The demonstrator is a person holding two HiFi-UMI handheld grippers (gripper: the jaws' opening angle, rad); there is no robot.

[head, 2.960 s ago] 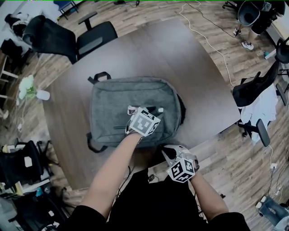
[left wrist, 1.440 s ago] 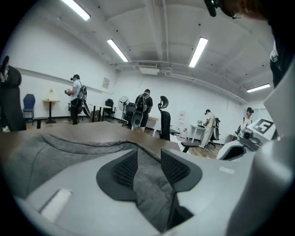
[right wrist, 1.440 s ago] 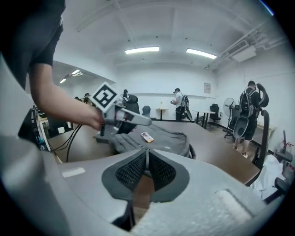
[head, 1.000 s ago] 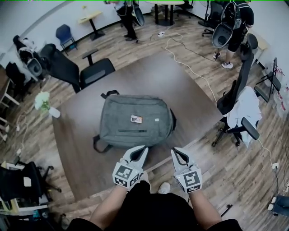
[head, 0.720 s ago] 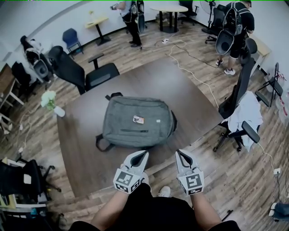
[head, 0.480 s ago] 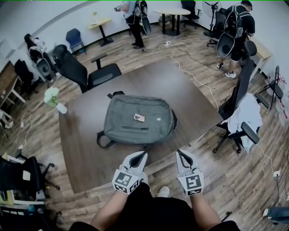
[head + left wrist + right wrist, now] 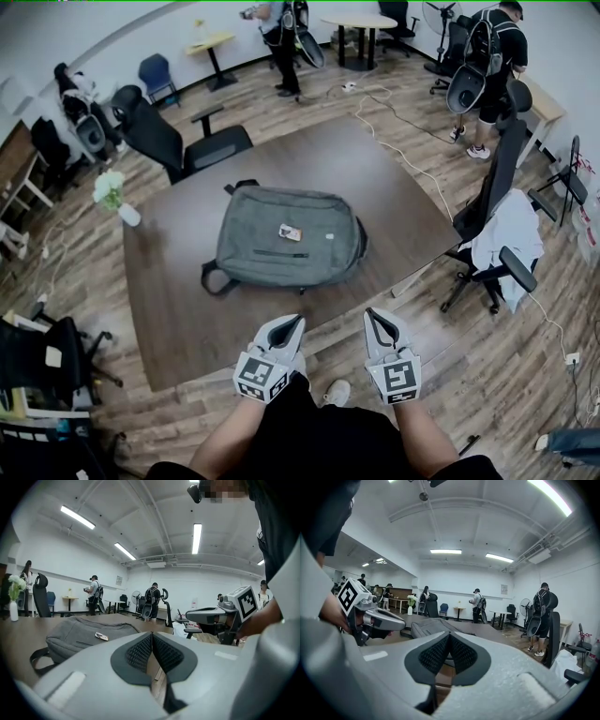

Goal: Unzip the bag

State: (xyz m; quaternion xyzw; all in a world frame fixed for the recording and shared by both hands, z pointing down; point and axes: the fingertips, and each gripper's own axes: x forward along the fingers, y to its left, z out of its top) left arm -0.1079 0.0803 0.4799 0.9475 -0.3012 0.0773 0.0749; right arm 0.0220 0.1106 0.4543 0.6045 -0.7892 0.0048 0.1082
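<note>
Hovering short of the table [image 7: 394, 211], both grippers empty.
Left gripper [image 7: 287, 329] and right gripper [image 7: 376, 322] are clamped closed, well apart from the grey bag [image 7: 286, 234].

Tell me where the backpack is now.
In the head view the backpack lies flat at the middle of the table, right of the flower vase, beyond the left gripper and right gripper.

Head view overhead; gripper views low, sharing backpack [image 7: 267, 220].

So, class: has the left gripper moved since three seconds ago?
Yes. The left gripper has pulled off the backpack, back to the table's near edge.
</note>
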